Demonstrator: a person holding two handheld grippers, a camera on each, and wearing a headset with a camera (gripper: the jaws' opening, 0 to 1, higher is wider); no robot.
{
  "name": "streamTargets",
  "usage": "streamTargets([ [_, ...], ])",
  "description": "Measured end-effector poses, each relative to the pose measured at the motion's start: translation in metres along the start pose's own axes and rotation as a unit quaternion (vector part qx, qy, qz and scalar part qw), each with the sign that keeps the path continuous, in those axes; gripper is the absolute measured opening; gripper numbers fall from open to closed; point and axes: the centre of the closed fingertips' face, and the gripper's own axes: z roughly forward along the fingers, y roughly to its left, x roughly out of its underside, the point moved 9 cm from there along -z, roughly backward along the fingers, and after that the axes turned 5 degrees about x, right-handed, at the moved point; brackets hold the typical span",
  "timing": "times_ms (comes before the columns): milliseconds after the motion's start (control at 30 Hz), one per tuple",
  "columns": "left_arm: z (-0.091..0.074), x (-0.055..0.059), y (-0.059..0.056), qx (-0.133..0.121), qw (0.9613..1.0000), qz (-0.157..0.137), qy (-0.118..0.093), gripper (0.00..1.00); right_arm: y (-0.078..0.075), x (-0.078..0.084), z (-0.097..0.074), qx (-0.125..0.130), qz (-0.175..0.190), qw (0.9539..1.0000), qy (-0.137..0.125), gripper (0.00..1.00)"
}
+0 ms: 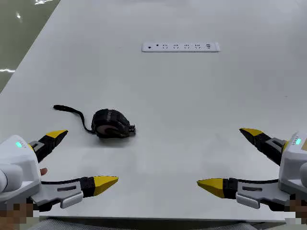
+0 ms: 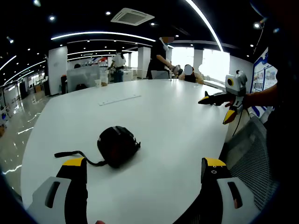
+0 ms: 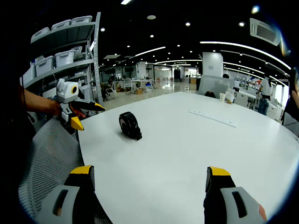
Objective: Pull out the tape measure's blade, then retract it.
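Lying on its side on the white table point(image 1: 201, 110), the tape measure point(image 1: 112, 123) sat untouched, left of centre in the head view, with its blade fully wound in. Its black wrist strap point(image 1: 72, 112) trailed off to the left. What looked like the blade tab point(image 1: 132, 128) poked out at the case's lower right, so the case's long line ran roughly left to right across the person's front.

The left tongs point(image 1: 89, 156) hovered at the near edge with jaws spread wide and nothing between them. The right tongs point(image 1: 220, 156) mirrored them on the other side, equally wide and empty. Neither touched the table or the tape measure.

The relation that mattered was this: the case lay ahead of the left tongs and slightly to their right, clearly nearer to them than to the right tongs, which were well apart from it across bare table. In the left gripper view the case sat just beyond and between the two yellow tips; in the right gripper view it was farther off, up and to the left.

Since the tab end faced the right tongs, the left seemed better placed to pin the case while the right came in for the tab. A power strip point(image 1: 181, 46) lay far back, out of the way.
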Motion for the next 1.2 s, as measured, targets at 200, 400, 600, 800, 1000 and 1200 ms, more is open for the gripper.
streamTargets([
  [200, 0.0004, 0.0003, -0.0003, 0.001, 1.0000, 0.003, 0.003, 0.99, 0.0005, -0.0002, -0.0002, -0.001, 0.001, 1.0000, 0.000, 0.98],
  [400, 0.0005, -0.0005, -0.0008, 0.002, 1.0000, 0.005, 0.003, 0.99, 0.0015, -0.0006, 0.0001, -0.002, -0.005, 1.0000, -0.002, 0.99],
  [600, 0.0007, -0.0007, -0.0005, 0.003, 1.0000, 0.007, 0.004, 0.99, 0.0000, -0.0001, -0.0003, 0.002, -0.007, 1.0000, 0.000, 0.99],
  [800, 0.0019, -0.0012, 0.0006, 0.004, 0.9999, 0.009, 0.006, 0.99, -0.0014, -0.0009, -0.0002, 0.004, -0.009, 1.0000, 0.001, 0.99],
  [1000, 0.0037, -0.0025, 0.0029, 0.005, 0.9999, 0.012, 0.008, 0.99, -0.0039, -0.0020, 0.0011, 0.002, -0.008, 1.0000, 0.004, 0.99],
  [1200, 0.0050, -0.0034, 0.0050, 0.008, 0.9998, 0.015, 0.012, 0.99, -0.0073, -0.0031, 0.0031, -0.001, -0.016, 0.9999, 0.005, 0.99],
])
